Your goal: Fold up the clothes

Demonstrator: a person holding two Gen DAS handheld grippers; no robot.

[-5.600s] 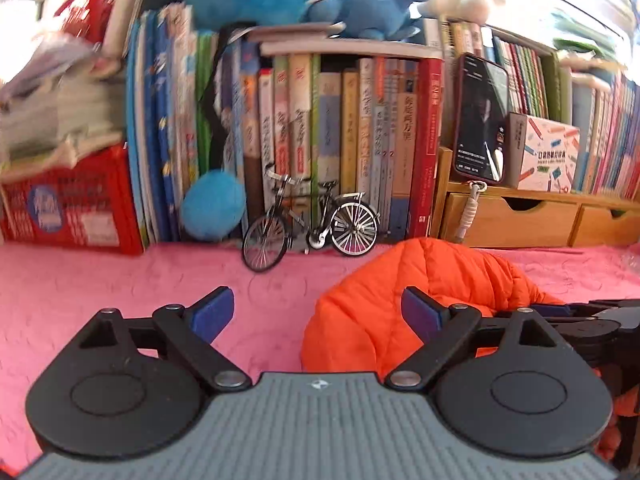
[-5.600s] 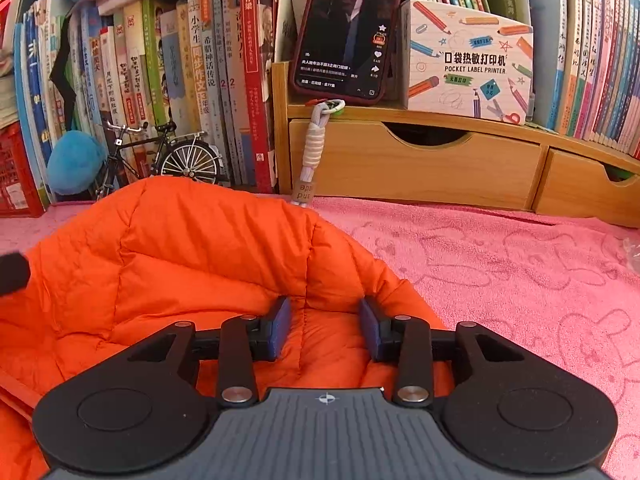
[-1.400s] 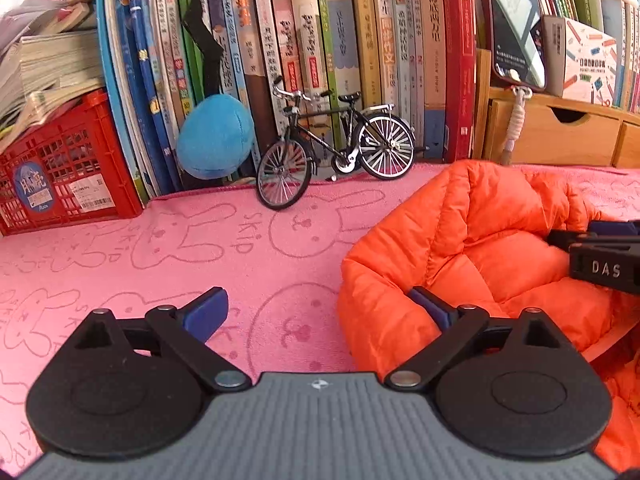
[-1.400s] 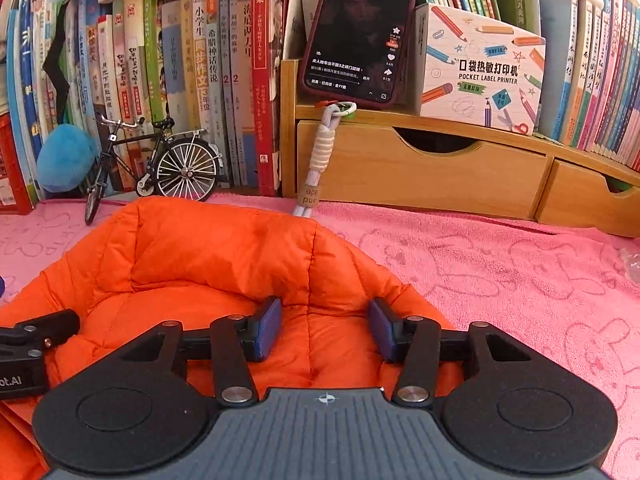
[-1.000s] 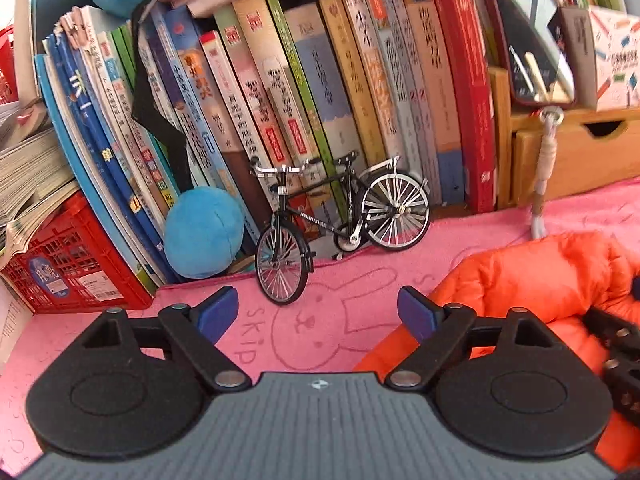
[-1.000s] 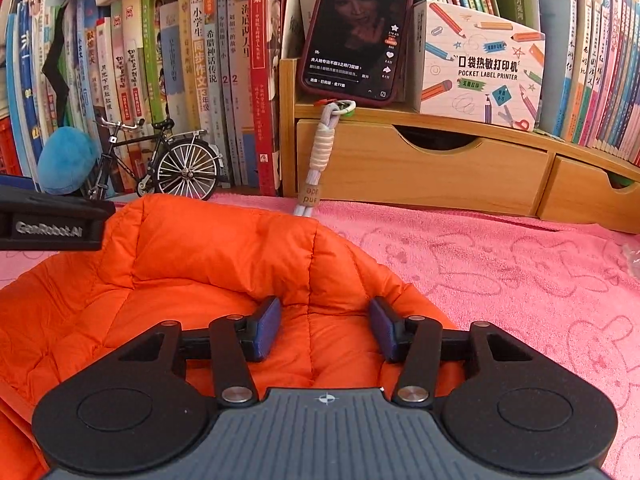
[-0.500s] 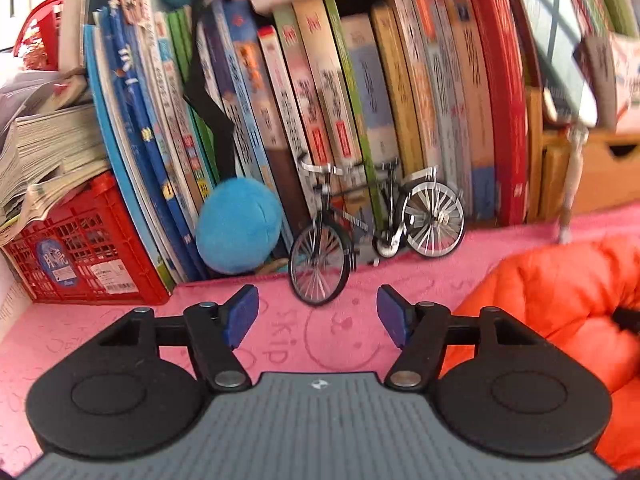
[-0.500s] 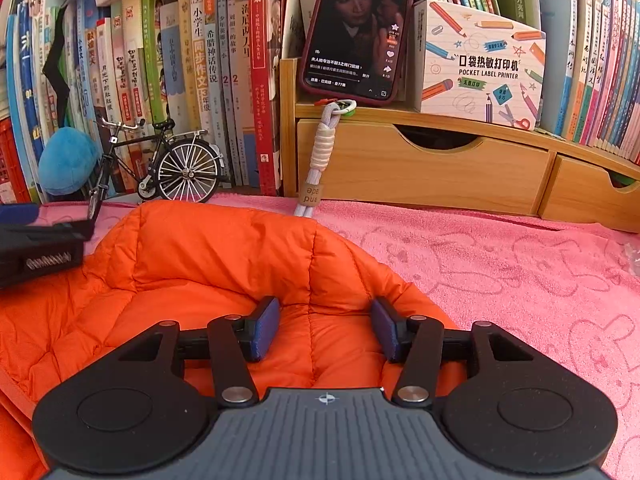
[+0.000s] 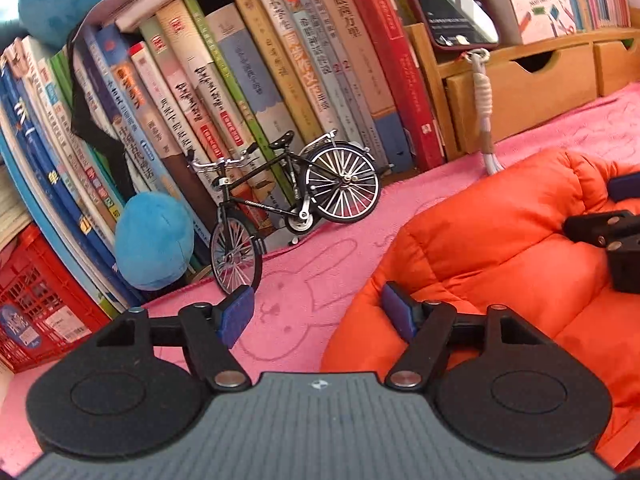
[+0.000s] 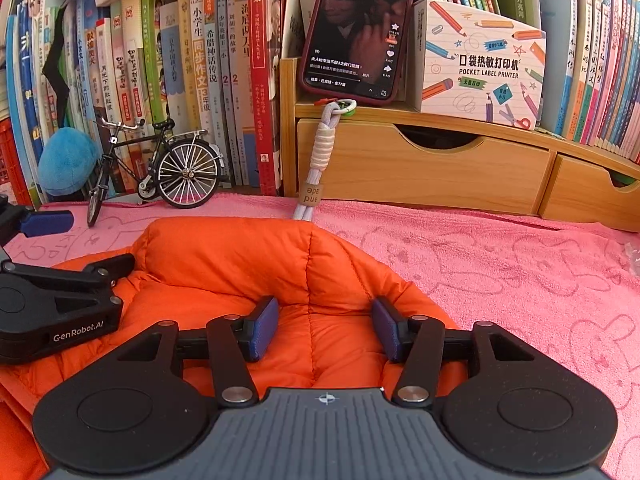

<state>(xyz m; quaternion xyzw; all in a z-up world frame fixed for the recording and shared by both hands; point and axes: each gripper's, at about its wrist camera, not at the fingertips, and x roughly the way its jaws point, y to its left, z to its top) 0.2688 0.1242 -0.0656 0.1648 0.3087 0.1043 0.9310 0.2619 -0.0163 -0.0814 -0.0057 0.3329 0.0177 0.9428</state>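
A big pink towel [image 10: 500,272] with bunny drawings covers the worktop. Behind it stands a long row of books [image 10: 192,80], and next to them a wooden drawer box [image 10: 420,168]. On the towel lies the puffy orange jacket [image 10: 280,264], all bunched up in a soft heap, near the front and left of the middle in the right view.

The right gripper [image 10: 325,330] sits low over the jacket. Its fingers [image 10: 262,328] are spread apart, with a fold of orange cloth lying between them, but they do not squeeze it. The left gripper [image 9: 316,316] is at the left edge of the jacket. Its fingers are wide apart too. One blue pad [image 9: 398,312] touches the jacket's edge and the other pad [image 9: 236,316] hangs over the bare pink towel. It holds nothing.

A little black toy bike [image 9: 296,204] stands by the books, close to a blue plush ball [image 9: 154,240]. A phone [image 10: 356,28] leans on top of the drawer box, beside a white printer box [image 10: 480,64]. A white strap [image 10: 320,156] hangs down from the phone to the towel.
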